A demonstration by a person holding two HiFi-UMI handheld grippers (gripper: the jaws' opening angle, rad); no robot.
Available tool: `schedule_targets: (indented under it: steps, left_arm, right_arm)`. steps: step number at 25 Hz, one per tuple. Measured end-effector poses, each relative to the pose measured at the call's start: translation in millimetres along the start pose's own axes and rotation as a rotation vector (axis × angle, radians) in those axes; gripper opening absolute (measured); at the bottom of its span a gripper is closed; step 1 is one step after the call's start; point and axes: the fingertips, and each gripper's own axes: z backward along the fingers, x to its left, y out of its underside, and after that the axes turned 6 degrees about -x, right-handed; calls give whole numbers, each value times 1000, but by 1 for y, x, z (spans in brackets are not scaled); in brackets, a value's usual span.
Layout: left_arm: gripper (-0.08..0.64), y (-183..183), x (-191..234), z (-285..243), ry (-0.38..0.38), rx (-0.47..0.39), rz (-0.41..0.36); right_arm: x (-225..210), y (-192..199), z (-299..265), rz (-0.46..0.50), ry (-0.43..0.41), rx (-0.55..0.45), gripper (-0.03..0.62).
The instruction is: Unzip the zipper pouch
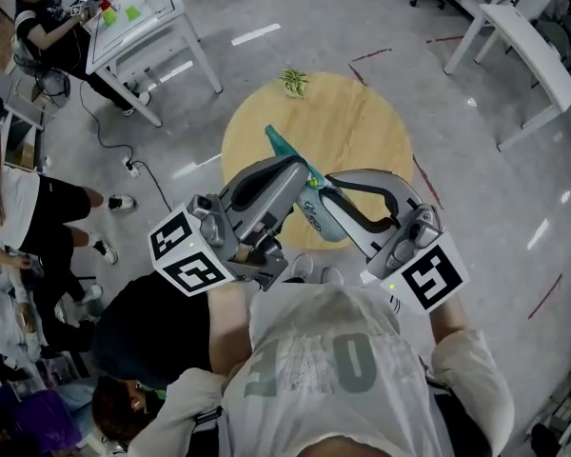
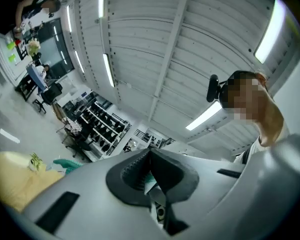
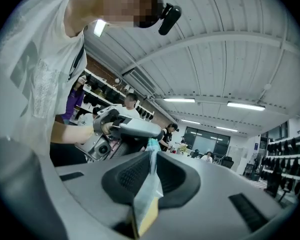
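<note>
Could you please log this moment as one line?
left gripper: jaws shut on zipper pouch | right gripper: jaws shut on zipper pouch | held above round wooden table | zipper state: unclear

- pouch (image 3: 149, 191) in the right gripper (image 3: 151, 159): thin, soft teal film, translucent, slightly glossy
- pads (image 3: 130, 176): black, matt, ribbed, rubber-like
- right gripper and left gripper (image 2: 149, 159) shells: smooth matt grey plastic
- table (image 1: 362, 122) beyond the jaws: pale matt wood
- floor (image 1: 314, 36): grey, glossy

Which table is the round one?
The wooden table in the middle, holding a plant. The left white table and right white table have straight edges.
</note>
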Motion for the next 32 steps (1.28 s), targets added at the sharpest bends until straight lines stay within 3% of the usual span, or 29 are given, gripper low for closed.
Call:
schedule_targets:
  steps: [3,5,6,8,9,12,18,26,30,32]
  left_arm:
    - [26,0,5,-1,-53,5,-53]
    - [26,2,8,-1,-81,22,-95]
    - [26,4,8,-1,-93,32,-113]
    - [26,6,9,-1,-110,41,-130]
    - [26,6,10,-2,-118,39,-134]
    - [26,5,14,-2,-138,33,-138]
    - [26,8,18,-4,-136,23,-103]
    - [26,16,21,-8,-137,41,-90]
    - [25,19,54,11,-307,116,-229]
    - [25,10,65,25,-341,87,-212]
  right_arm:
    - [2,8,-3,20,12,51,42]
    - [4,7,-7,-4,1,48,140]
    - [3,7,-9,-13,3,46,150]
    - [0,7,-11,-2,25,60,140]
    - [-2,9,-11,14,36,79,98]
    - [-4,16,-10,62,45,140,62]
    - [-8,11,-8,21,89,67,49]
    - [-11,13,-2,-5,130,42,44]
    - [-15,-8,8,-56,149,-49,41]
    - [-16,-17,12,-48,146,-74,41]
